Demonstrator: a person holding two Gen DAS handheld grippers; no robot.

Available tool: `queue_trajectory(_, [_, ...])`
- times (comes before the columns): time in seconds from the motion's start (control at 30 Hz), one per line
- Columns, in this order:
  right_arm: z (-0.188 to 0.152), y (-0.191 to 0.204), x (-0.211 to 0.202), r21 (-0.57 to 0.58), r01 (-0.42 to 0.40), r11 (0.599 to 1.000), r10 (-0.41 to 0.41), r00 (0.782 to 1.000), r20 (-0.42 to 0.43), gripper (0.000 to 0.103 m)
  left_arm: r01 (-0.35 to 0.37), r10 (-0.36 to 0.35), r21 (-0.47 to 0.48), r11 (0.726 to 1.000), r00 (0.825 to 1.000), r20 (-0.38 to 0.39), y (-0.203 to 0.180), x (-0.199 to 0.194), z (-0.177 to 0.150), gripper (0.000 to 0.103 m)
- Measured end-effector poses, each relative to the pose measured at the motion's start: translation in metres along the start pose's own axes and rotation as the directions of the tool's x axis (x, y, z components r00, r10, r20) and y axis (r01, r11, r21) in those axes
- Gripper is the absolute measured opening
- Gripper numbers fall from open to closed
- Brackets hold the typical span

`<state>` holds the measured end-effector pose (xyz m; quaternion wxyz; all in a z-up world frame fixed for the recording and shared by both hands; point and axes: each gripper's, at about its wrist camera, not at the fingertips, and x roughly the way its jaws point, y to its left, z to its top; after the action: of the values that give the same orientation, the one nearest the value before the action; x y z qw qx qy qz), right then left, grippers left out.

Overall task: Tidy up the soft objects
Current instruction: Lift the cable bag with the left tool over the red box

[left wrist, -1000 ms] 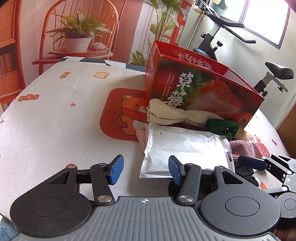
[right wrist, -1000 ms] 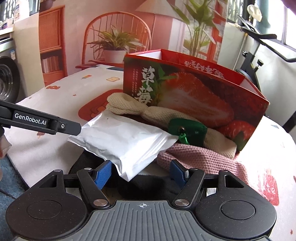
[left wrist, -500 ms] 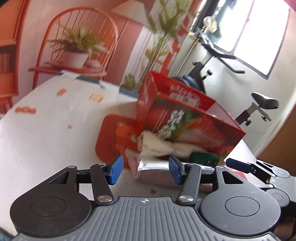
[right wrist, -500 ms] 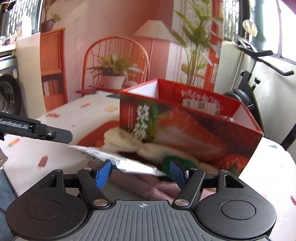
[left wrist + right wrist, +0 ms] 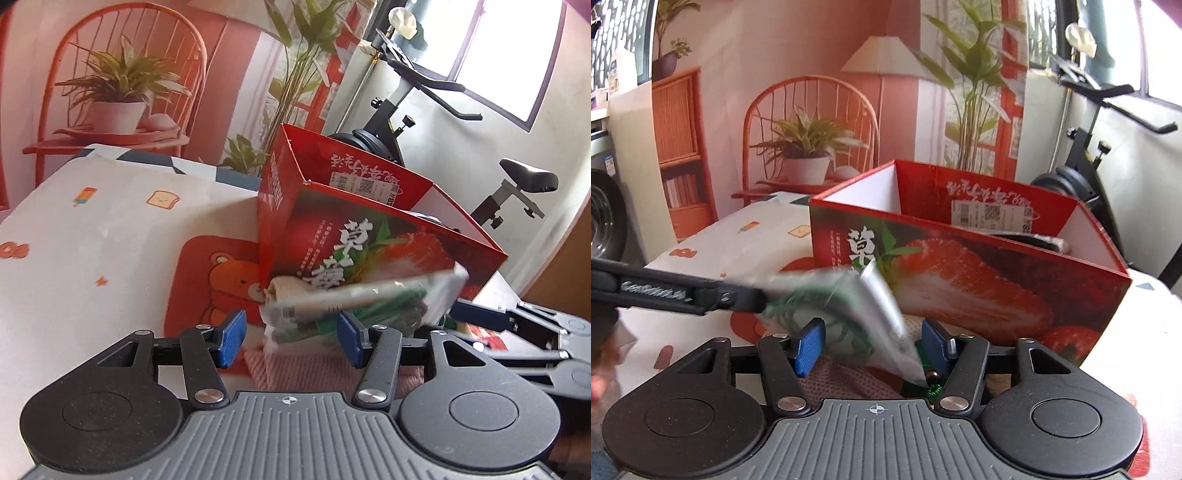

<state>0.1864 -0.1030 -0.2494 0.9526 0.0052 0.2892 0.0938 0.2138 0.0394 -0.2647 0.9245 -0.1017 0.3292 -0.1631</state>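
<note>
A silver foil pouch [image 5: 364,301] with green print is in the air in front of the red strawberry box [image 5: 373,236], blurred and tilted. It spans both grippers; in the right wrist view the pouch [image 5: 864,299] hangs over the gap between my fingers. My left gripper [image 5: 290,334] and right gripper [image 5: 873,345] both stand wide open; I cannot tell what holds the pouch. A cream cloth [image 5: 286,290] and a pink knitted cloth [image 5: 295,369] lie under it against the box.
The box [image 5: 960,266] is open on top with a dark item inside at its right end. A red bear mat [image 5: 214,273] lies on the white patterned tablecloth [image 5: 92,251]. An exercise bike [image 5: 406,110] stands behind the table.
Both grippers have risen and tilted up. The foil pouch has come up off the cloth pile, turned edge-on, and now shows its green-printed side in front of the box.
</note>
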Motion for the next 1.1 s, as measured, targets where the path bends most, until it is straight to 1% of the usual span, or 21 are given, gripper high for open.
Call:
queue_trajectory(0.1, [0.003,-0.007,0.013,0.006,-0.006,1.0,0.007,1.0,-0.017,0.052,-0.001,0.001,0.004,1.0,1.0,-0.003,-0.001,0.015,0.006,0.056])
queue_trajectory(0.13, [0.004,-0.009,0.018,0.006,-0.006,1.0,0.006,1.0,-0.022,0.05,0.0,0.0,0.0,1.0,1.0,-0.013,-0.001,0.021,0.007,0.056])
queue_trajectory(0.23, [0.007,-0.017,0.031,0.011,-0.008,1.0,0.009,0.999,-0.045,0.048,0.007,-0.008,-0.014,1.0,0.999,-0.041,0.001,0.034,0.009,0.056])
queue_trajectory(0.3, [0.01,-0.024,0.039,0.025,-0.013,1.0,0.015,0.998,-0.058,0.048,0.024,-0.025,-0.027,0.999,0.999,-0.04,0.003,0.036,0.007,0.056])
queue_trajectory(0.37, [0.011,-0.031,0.046,0.054,-0.022,0.998,0.026,0.997,-0.074,0.048,0.036,-0.038,-0.043,0.998,0.998,-0.04,0.005,0.037,0.006,0.056])
queue_trajectory(0.47, [0.011,-0.041,0.055,0.119,-0.046,0.992,0.057,0.994,-0.096,0.045,0.046,-0.048,-0.062,0.997,0.998,-0.046,0.007,0.037,0.003,0.056])
queue_trajectory(0.53, [0.009,-0.043,0.057,0.138,-0.064,0.988,0.078,0.992,-0.097,0.039,0.053,-0.057,-0.069,0.996,0.996,-0.065,0.009,0.039,0.0,0.056])
queue_trajectory(0.67, [0.005,-0.038,0.056,0.11,-0.08,0.991,0.091,0.991,-0.094,0.03,0.063,-0.07,-0.072,0.995,0.993,-0.096,0.01,0.041,-0.005,0.056])
queue_trajectory(0.7, [0.003,-0.036,0.057,0.097,-0.086,0.992,0.095,0.991,-0.099,0.026,0.068,-0.075,-0.07,0.995,0.992,-0.103,0.009,0.043,-0.005,0.055])
queue_trajectory(0.73, [0.002,-0.035,0.057,0.085,-0.09,0.992,0.099,0.989,-0.105,0.024,0.069,-0.076,-0.063,0.996,0.992,-0.106,0.007,0.044,-0.005,0.05])
queue_trajectory(0.77, [0.001,-0.033,0.057,0.075,-0.088,0.993,0.096,0.989,-0.109,0.022,0.065,-0.07,-0.049,0.997,0.992,-0.103,0.004,0.043,-0.005,0.049])
queue_trajectory(0.8, [0.001,-0.031,0.057,0.069,-0.087,0.994,0.095,0.99,-0.109,0.016,0.055,-0.057,-0.028,0.998,0.994,-0.093,-0.001,0.041,-0.004,0.044])
queue_trajectory(0.83, [0.002,-0.029,0.055,0.069,-0.083,0.994,0.09,0.99,-0.105,0.016,0.052,-0.053,-0.016,0.999,0.995,-0.087,-0.003,0.039,-0.002,0.041])
queue_trajectory(0.9, [0.006,-0.027,0.049,0.069,-0.078,0.995,0.085,0.992,-0.089,0.015,0.043,-0.043,-0.002,0.999,0.997,-0.072,-0.007,0.033,0.002,0.04])
queue_trajectory(0.97, [0.009,-0.028,0.041,0.077,-0.084,0.994,0.088,0.994,-0.063,0.014,0.048,-0.048,0.0,0.999,0.997,-0.054,-0.009,0.026,0.006,0.039])
queue_trajectory(1.1, [0.02,-0.031,0.022,0.089,-0.098,0.991,0.099,0.995,-0.007,0.014,0.057,-0.057,0.006,0.998,0.998,0.007,-0.016,0.004,0.019,0.037])
